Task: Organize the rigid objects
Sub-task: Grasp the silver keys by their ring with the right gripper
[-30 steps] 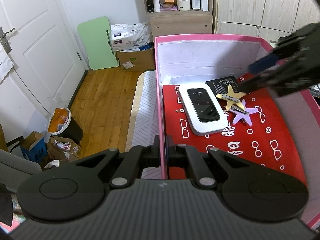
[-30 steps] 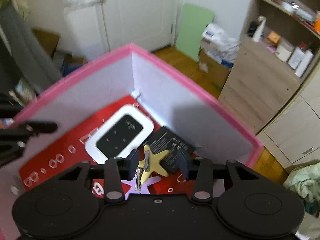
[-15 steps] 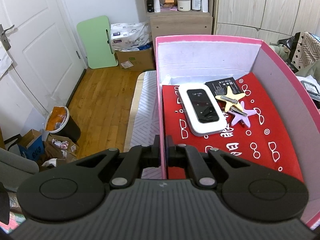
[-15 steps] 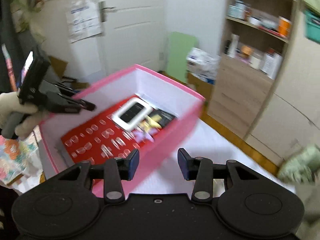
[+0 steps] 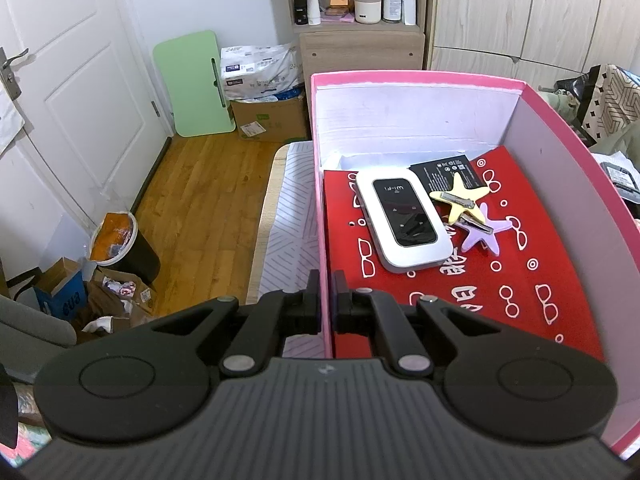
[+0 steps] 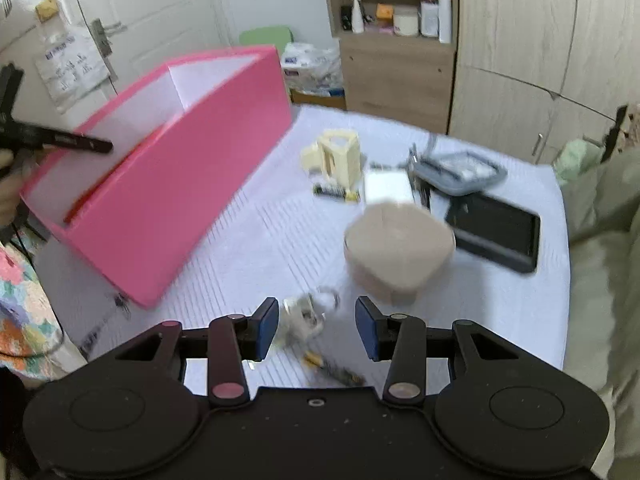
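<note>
on the white quilted bed (image 6: pixel 256 240), the pink box (image 6: pixel 192 184) stands tilted toward its opening, with the left gripper (image 5: pixel 327 300) clamped shut on its near side wall. inside on the red lining lie the white wi-fi router (image 5: pixel 404 224), a black card (image 5: pixel 448 170) behind it, and two star hair clips, the yellow one (image 5: pixel 460 200) overlapping the purple one (image 5: pixel 480 234). the right gripper (image 6: pixel 317 324) is outside the box, low over the bed, its blue-padded jaws standing partly apart with nothing pressed between them. just ahead of the jaws lies a small pale, blurred item (image 6: pixel 300 316), possibly a keyring or clip, with a thin yellow-and-dark stick (image 6: pixel 332 368) nearer the camera. farther off are a beige rounded case (image 6: pixel 396 248), a black tablet-like device (image 6: pixel 496 232), a grey tray (image 6: pixel 460 172), a white block (image 6: pixel 388 186) and a cream plastic holder (image 6: pixel 336 156). the step in hand looks like picking the next loose item for the box. to do it well, slow the right hand so the view steadies, centre the small item between the pads, and close low against the quilt so the item does not skid away. the left grip should keep the box wall still, holding the mouth open toward the incoming hand.
</note>
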Tool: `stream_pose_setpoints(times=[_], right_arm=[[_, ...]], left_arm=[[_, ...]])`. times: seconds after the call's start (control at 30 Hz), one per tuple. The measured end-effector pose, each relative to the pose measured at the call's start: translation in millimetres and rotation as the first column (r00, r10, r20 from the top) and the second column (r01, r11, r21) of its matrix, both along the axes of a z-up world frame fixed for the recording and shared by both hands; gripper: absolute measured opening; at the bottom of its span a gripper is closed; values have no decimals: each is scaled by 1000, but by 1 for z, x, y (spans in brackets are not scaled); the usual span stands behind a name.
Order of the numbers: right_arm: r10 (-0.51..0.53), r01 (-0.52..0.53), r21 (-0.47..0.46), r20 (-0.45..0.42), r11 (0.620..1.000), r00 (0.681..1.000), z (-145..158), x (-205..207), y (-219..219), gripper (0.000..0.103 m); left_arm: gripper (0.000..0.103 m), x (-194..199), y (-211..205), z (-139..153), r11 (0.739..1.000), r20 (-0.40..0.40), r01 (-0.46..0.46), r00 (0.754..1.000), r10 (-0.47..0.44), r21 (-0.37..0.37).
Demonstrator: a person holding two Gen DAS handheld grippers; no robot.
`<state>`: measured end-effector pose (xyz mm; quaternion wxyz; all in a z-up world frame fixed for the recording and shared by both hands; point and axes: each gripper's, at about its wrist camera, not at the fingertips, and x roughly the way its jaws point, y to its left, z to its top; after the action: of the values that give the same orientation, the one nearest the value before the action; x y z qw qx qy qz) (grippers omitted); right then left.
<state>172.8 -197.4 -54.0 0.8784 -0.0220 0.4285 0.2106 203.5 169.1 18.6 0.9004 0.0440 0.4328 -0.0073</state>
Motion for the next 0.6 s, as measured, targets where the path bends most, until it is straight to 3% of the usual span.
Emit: stream_pose_setpoints(times=[0.27, 0.5, 0.57, 0.6], right_arm=[[62, -63, -19, -6, 998, 998, -18, -5, 18, 56], [27, -27, -16, 10, 1000, 1000, -28, 12, 21, 63], [47, -46, -29, 33, 999, 998, -28, 13, 25, 56], [47, -46, -39, 47, 998, 998, -26, 13, 26, 31]], left_arm=[[4, 0, 0, 0, 1000, 0, -1, 1000, 1, -1], [4, 1, -4, -1, 1000, 0, 2, 1000, -2, 11], [4, 1, -4, -2, 1000, 0, 1, 1000, -1, 10], [4, 1, -4, -2, 1000, 0, 2, 1000, -2, 10]])
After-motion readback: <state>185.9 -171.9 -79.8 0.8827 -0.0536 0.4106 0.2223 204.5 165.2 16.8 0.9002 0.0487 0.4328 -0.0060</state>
